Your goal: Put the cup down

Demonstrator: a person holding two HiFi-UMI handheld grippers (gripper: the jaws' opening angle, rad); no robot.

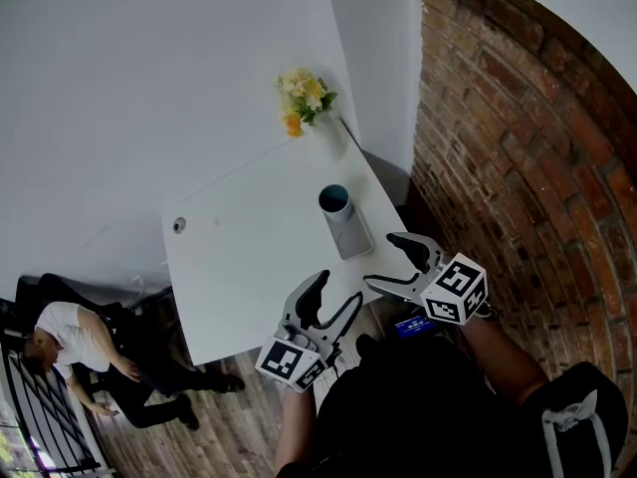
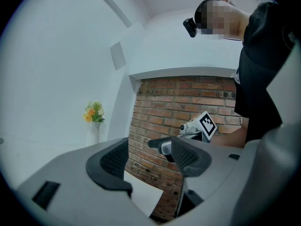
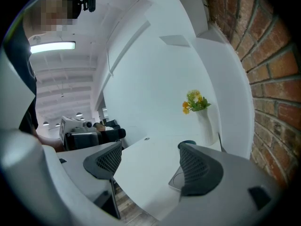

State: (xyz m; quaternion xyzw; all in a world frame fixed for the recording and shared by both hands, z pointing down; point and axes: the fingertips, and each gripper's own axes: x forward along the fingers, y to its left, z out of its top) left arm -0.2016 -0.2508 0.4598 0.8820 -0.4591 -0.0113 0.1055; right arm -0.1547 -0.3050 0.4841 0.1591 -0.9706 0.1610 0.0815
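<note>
A pale cup with a dark teal inside stands upright on a grey square mat near the right edge of the white table. In the head view my left gripper hangs open over the table's front edge, empty. My right gripper is open too, just off the front right corner, a short way from the mat. In the right gripper view the gripper holds nothing, and its right jaw hides most of the cup. The left gripper faces the brick wall with nothing between its jaws.
A white vase of yellow flowers stands at the table's far corner. A cable hole sits at the left side. A brick wall runs along the right. A person sits at lower left by dark chairs.
</note>
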